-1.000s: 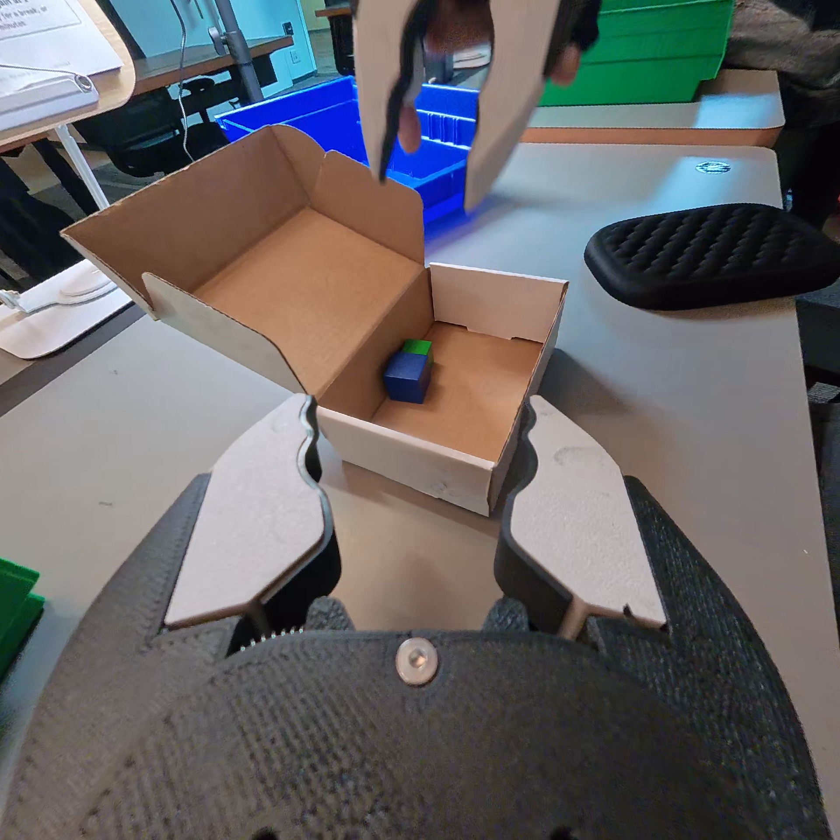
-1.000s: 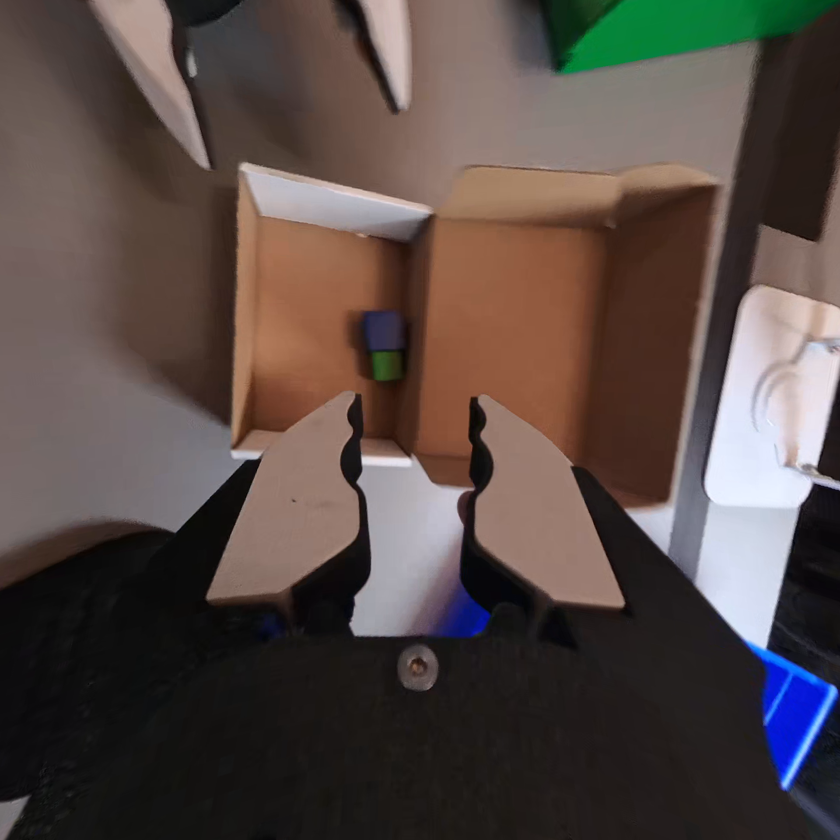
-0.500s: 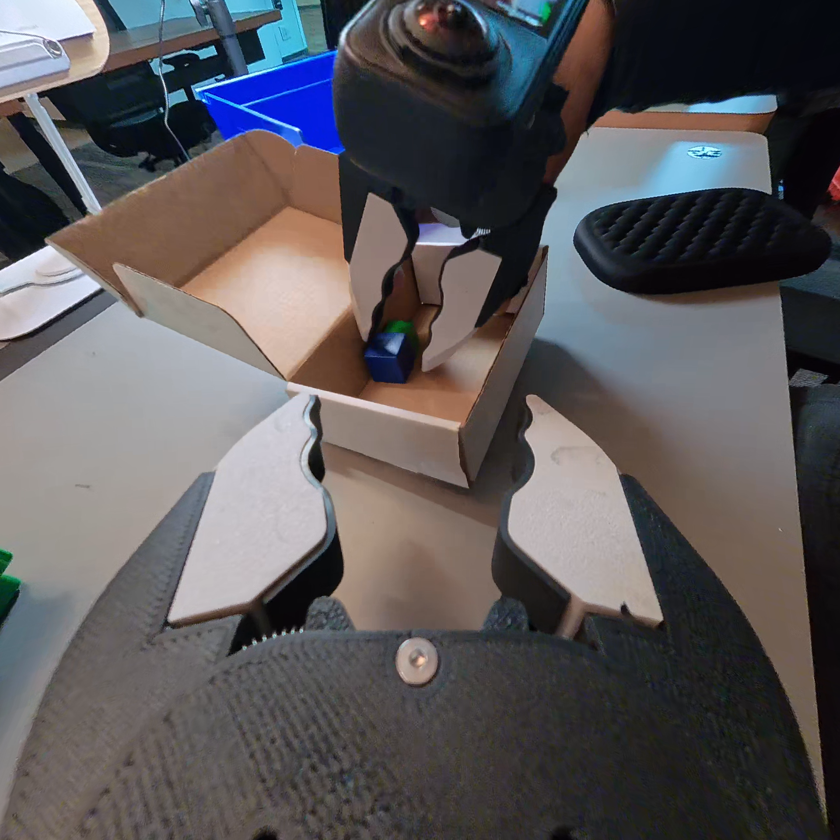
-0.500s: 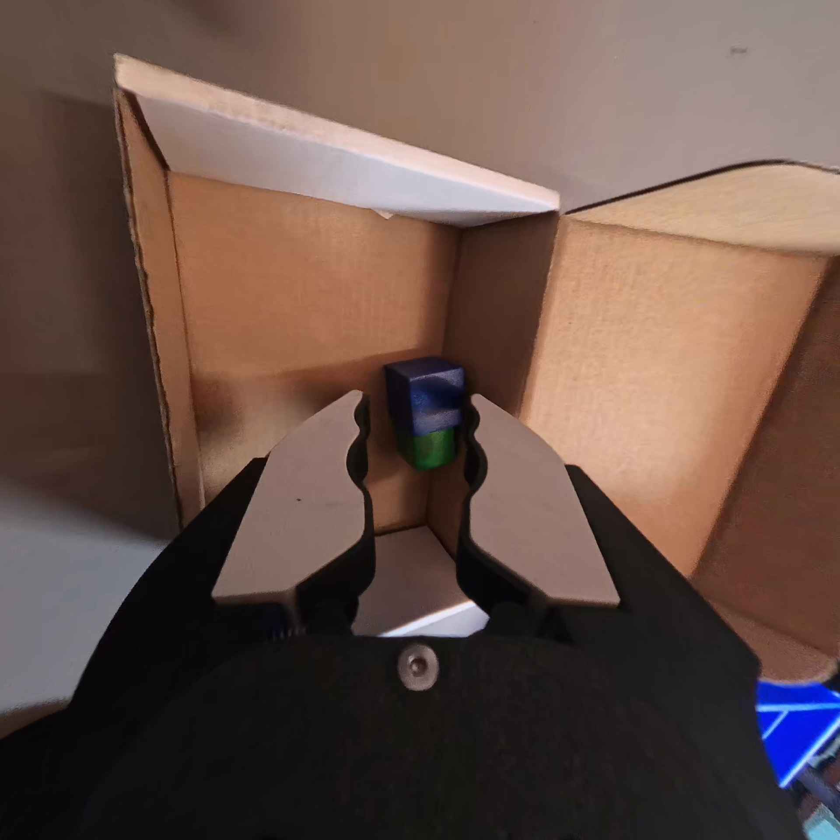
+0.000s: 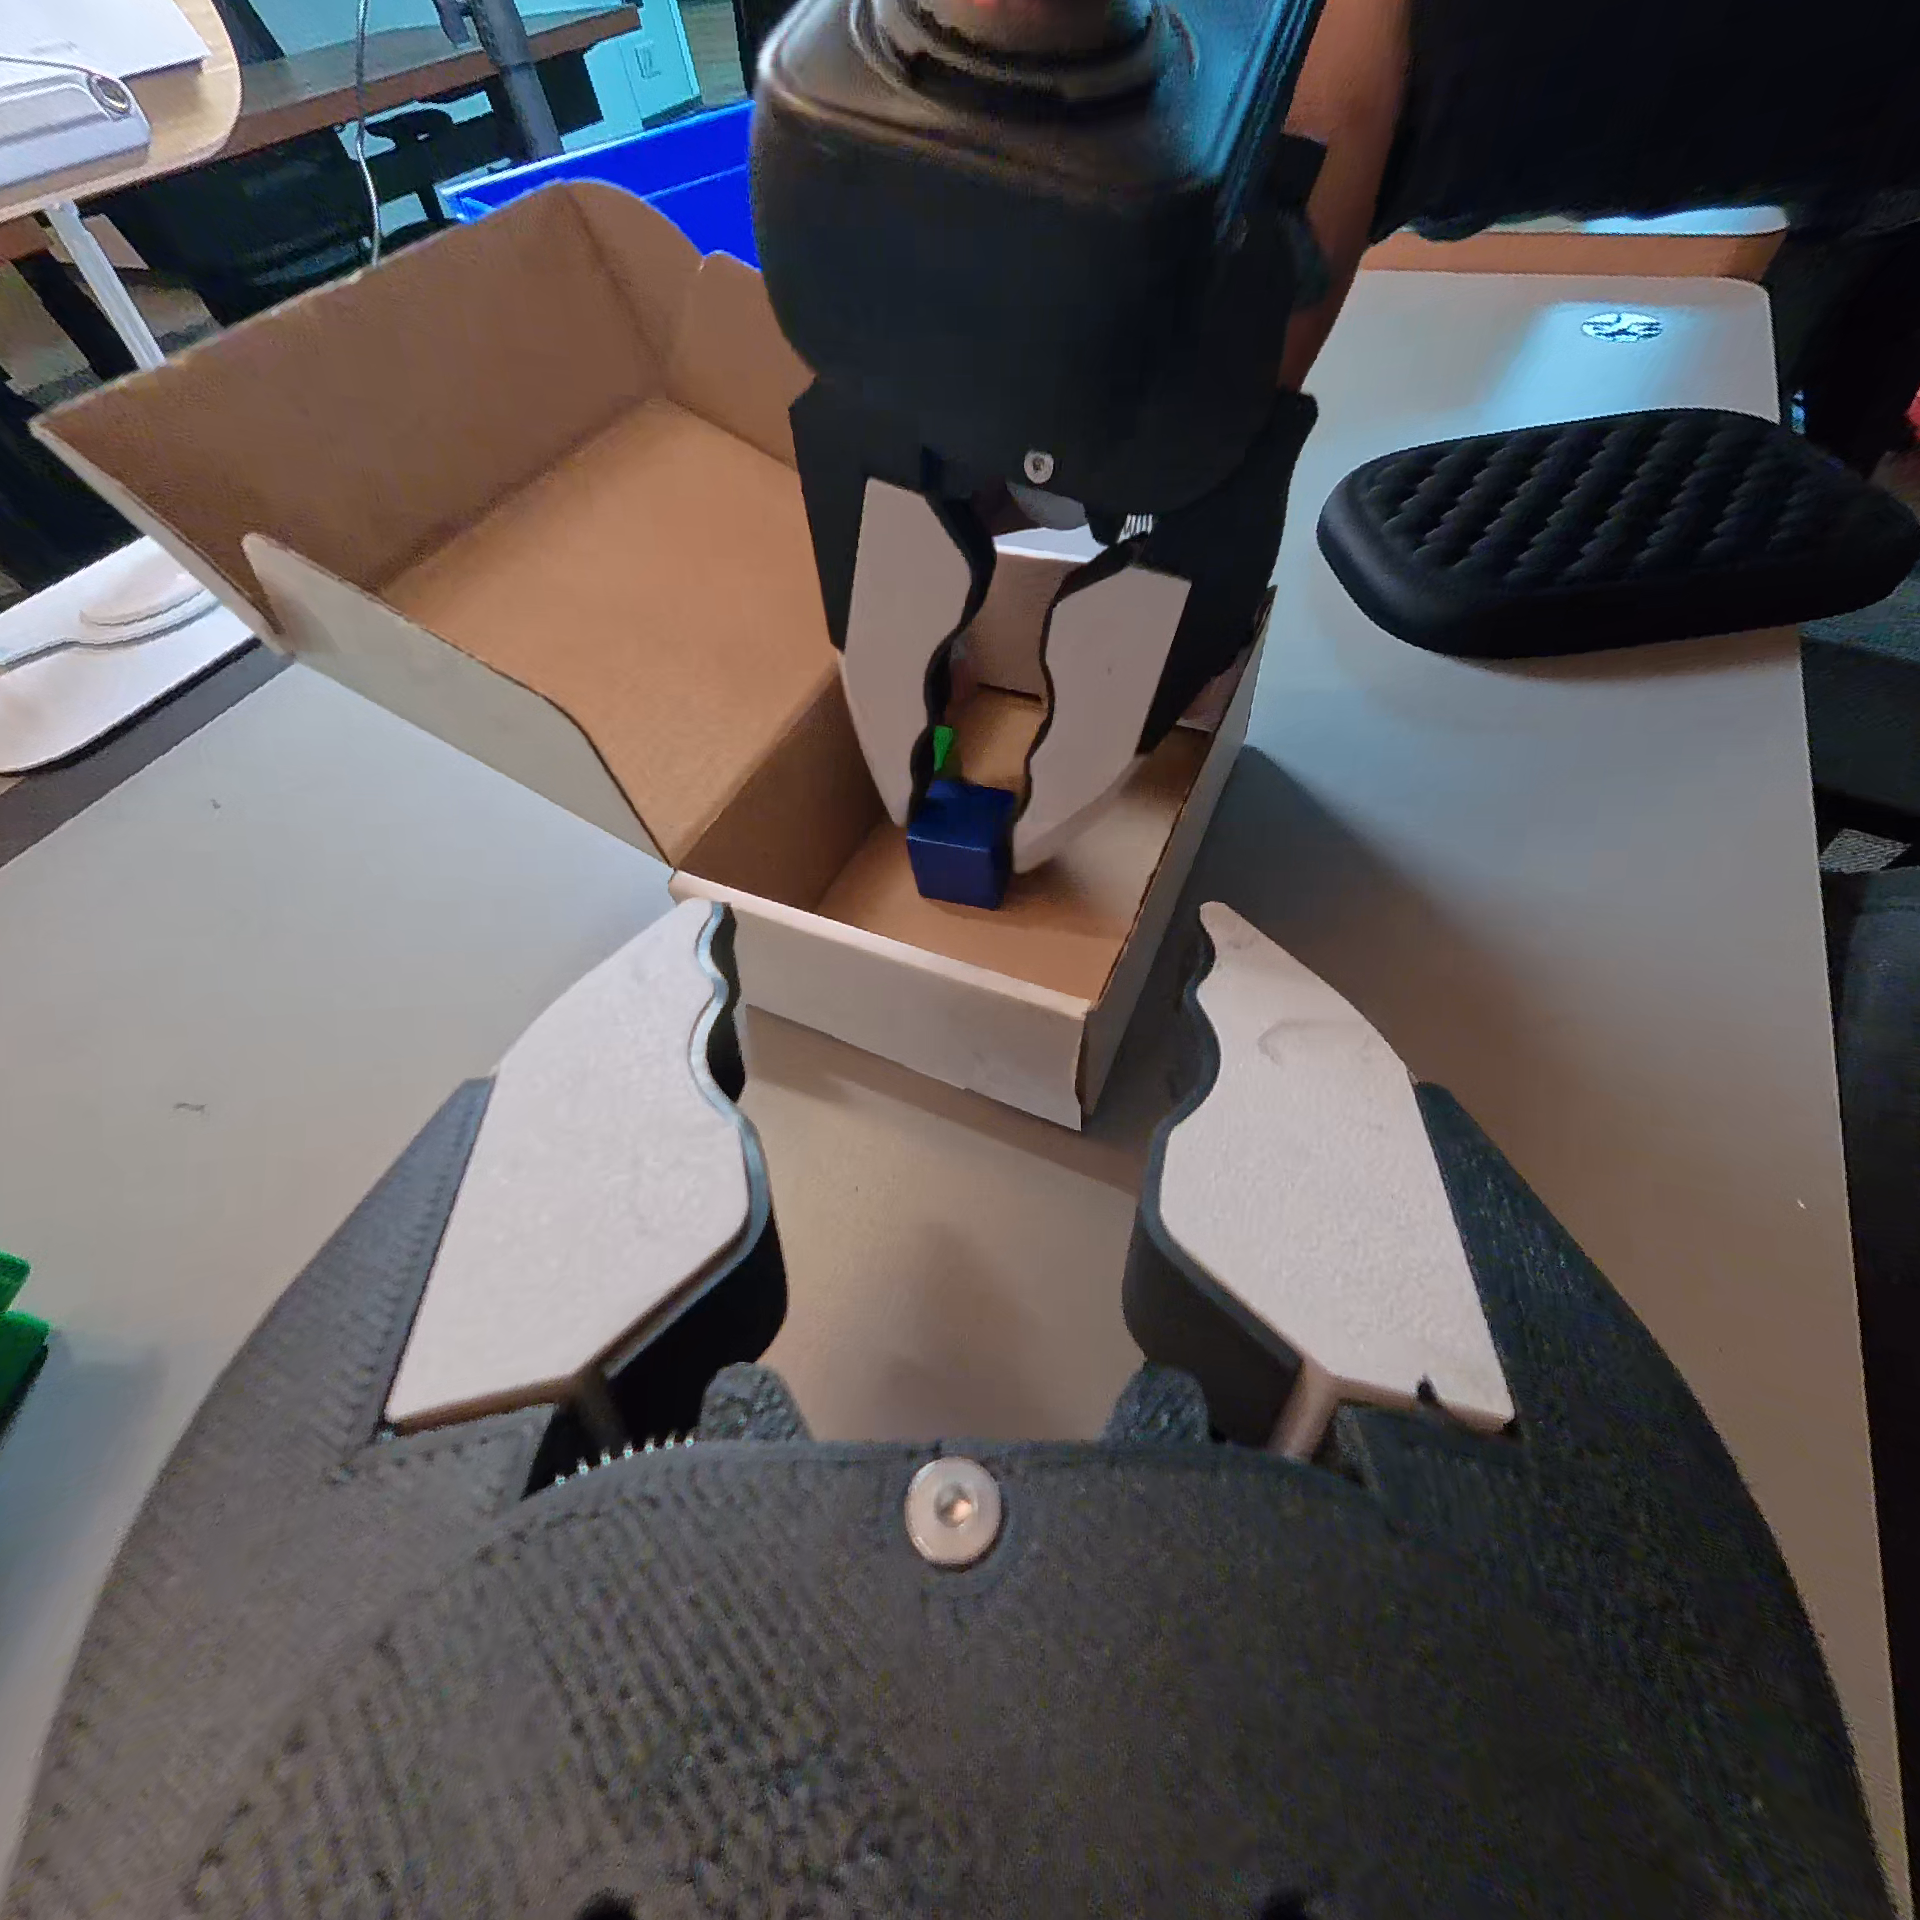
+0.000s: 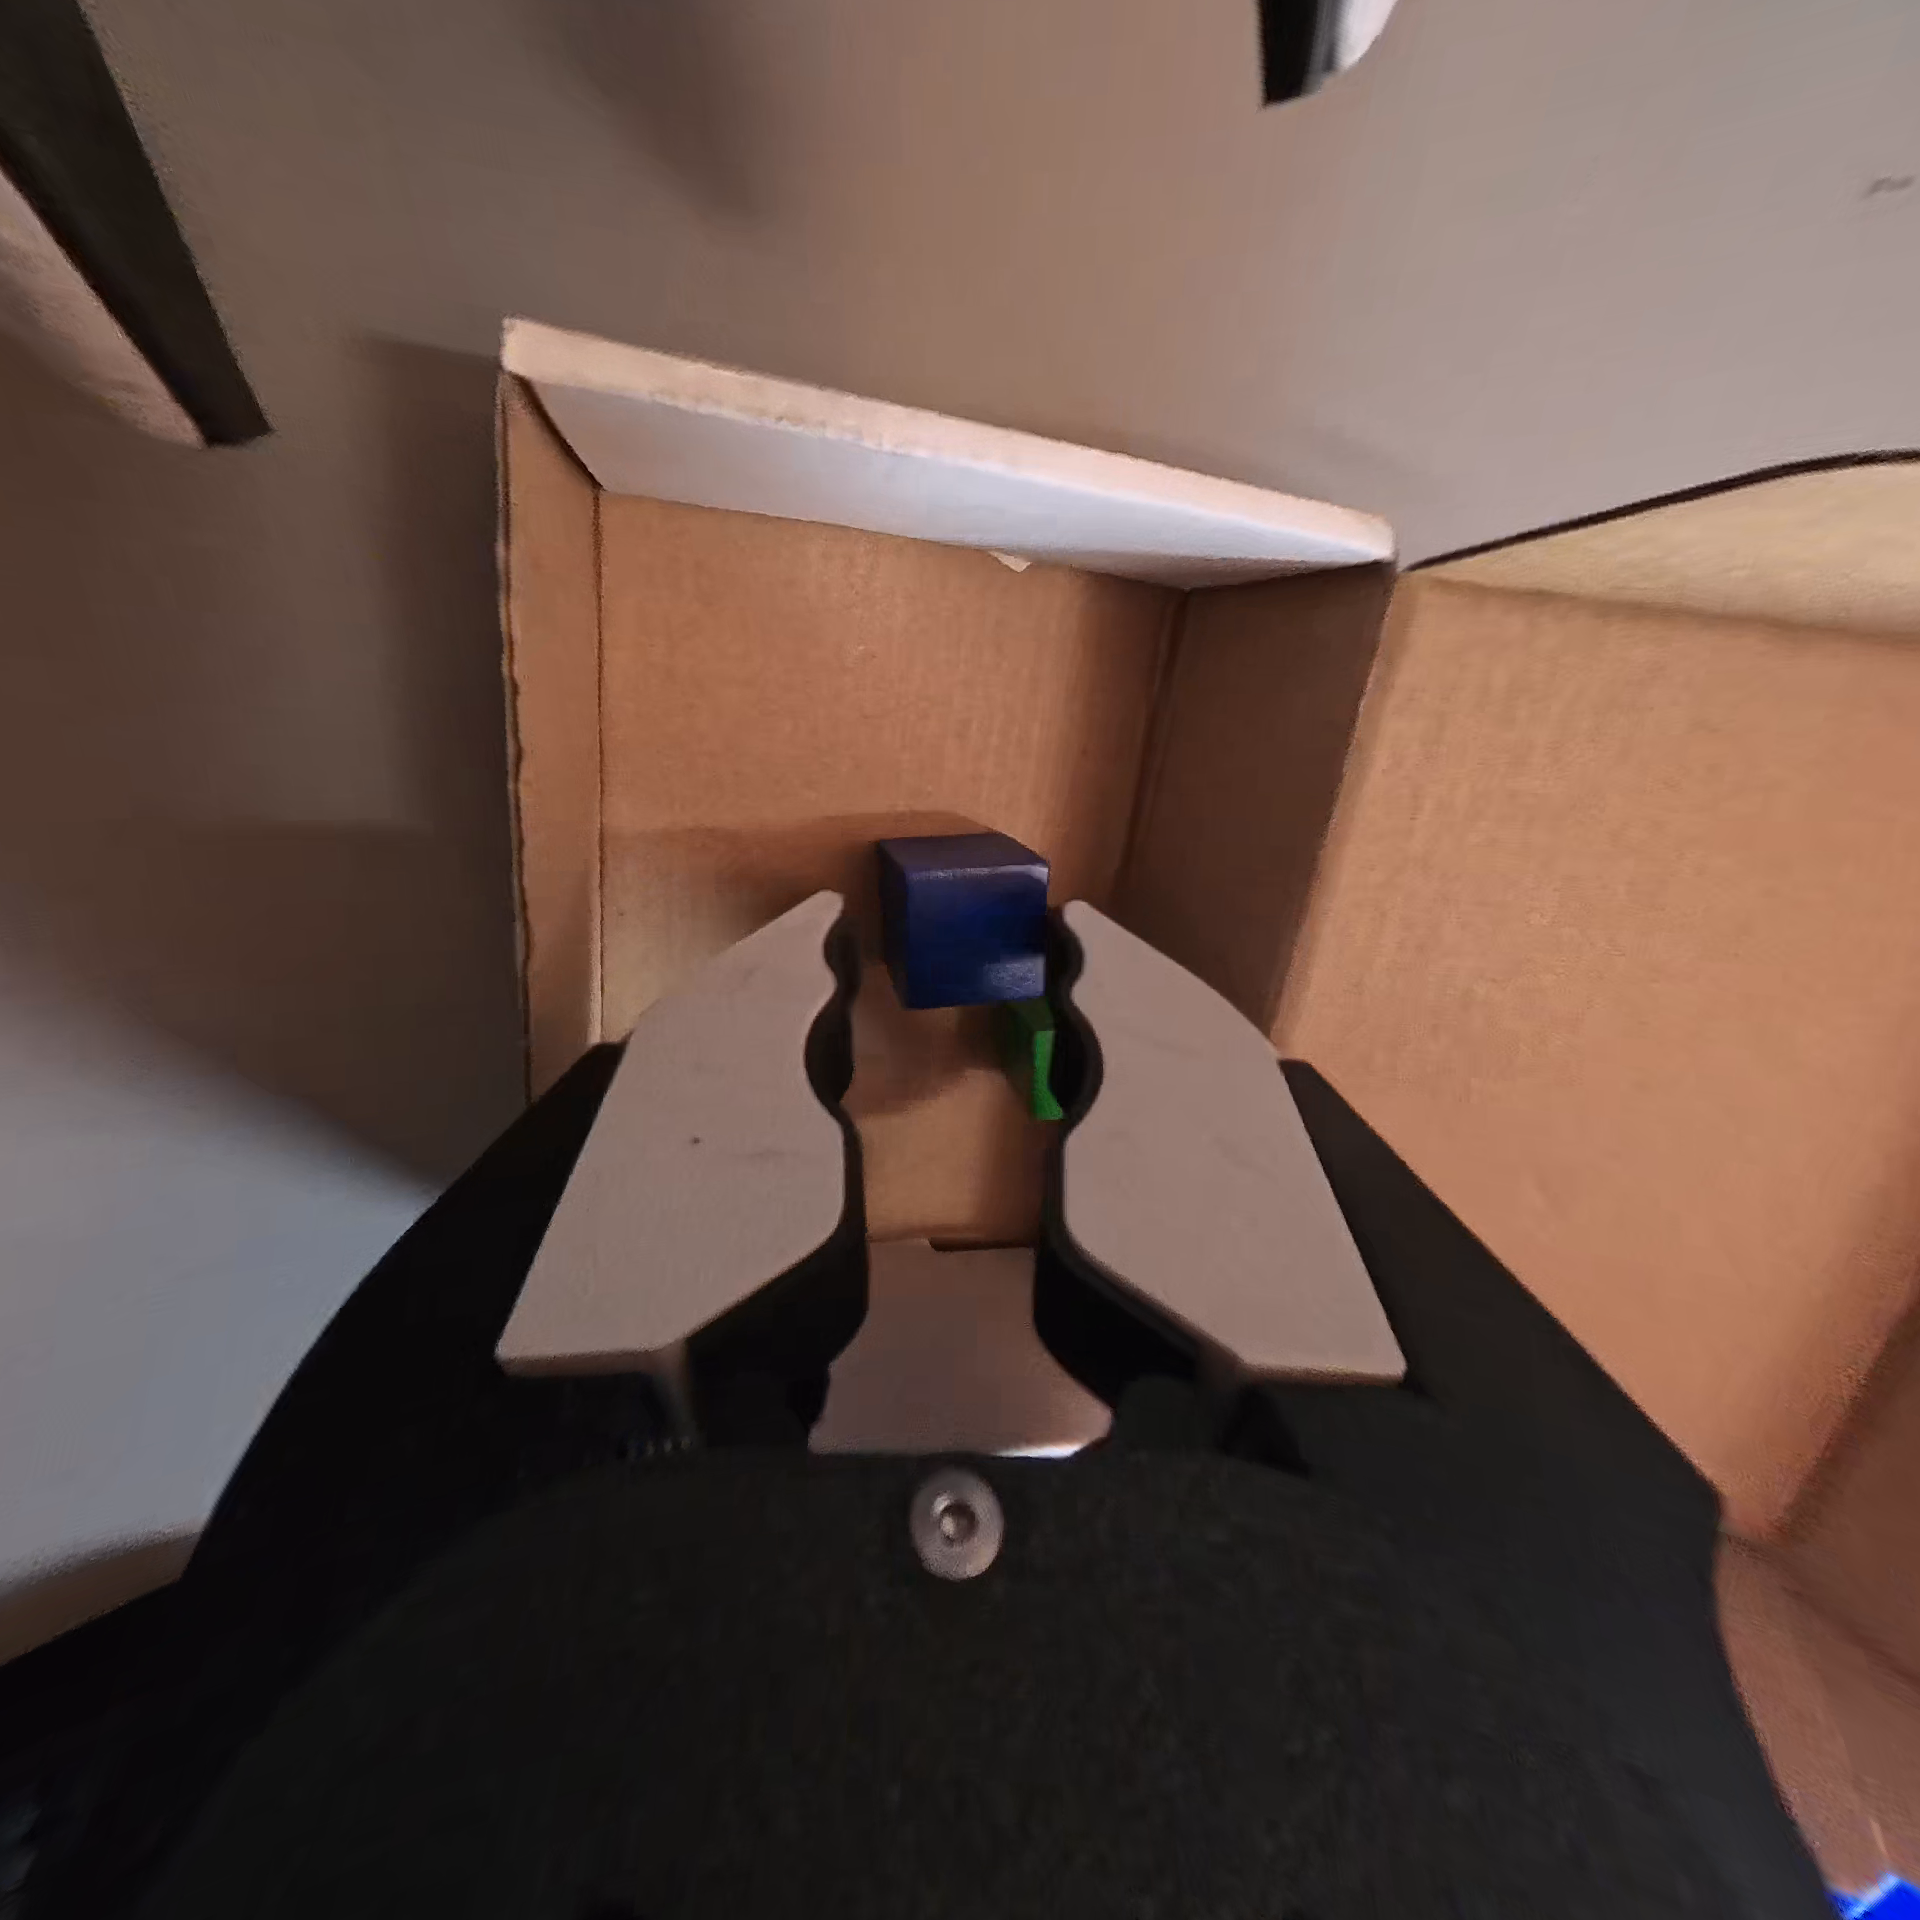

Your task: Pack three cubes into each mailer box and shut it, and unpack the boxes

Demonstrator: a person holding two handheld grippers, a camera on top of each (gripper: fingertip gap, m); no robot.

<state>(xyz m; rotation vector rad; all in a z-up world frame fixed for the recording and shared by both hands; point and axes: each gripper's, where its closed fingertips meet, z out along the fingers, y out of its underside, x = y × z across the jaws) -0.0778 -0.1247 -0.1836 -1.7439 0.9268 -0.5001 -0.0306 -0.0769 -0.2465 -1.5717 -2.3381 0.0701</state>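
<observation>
On the grey table [image 5: 312,935] stands the open mailer box [image 5: 914,987]. The right gripper [image 6: 951,920] reaches inside, fingers apart around the blue cube [image 6: 961,920], green cube [image 6: 1034,1070] beside. The left gripper [image 5: 961,987] waits outside, fingers apart.

Soft, even indoor light fills both views, with no hard glare. In the left wrist view the grey worktop [image 5: 1455,1039] is evenly lit; the open mailer box [image 5: 914,997] casts a soft shadow onto it to the right, and a small bright reflection sits on the far corner. That view is mostly sharp, though the top of the right tool [image 5: 971,800] is blurred, and wide-angle bending curves the edges. The right wrist view is dimmer and warmer, with motion blur smearing its borders and upper corners. The blue cube [image 6: 961,920] at centre stays fairly crisp, shadow pooling on the cardboard around it.
</observation>
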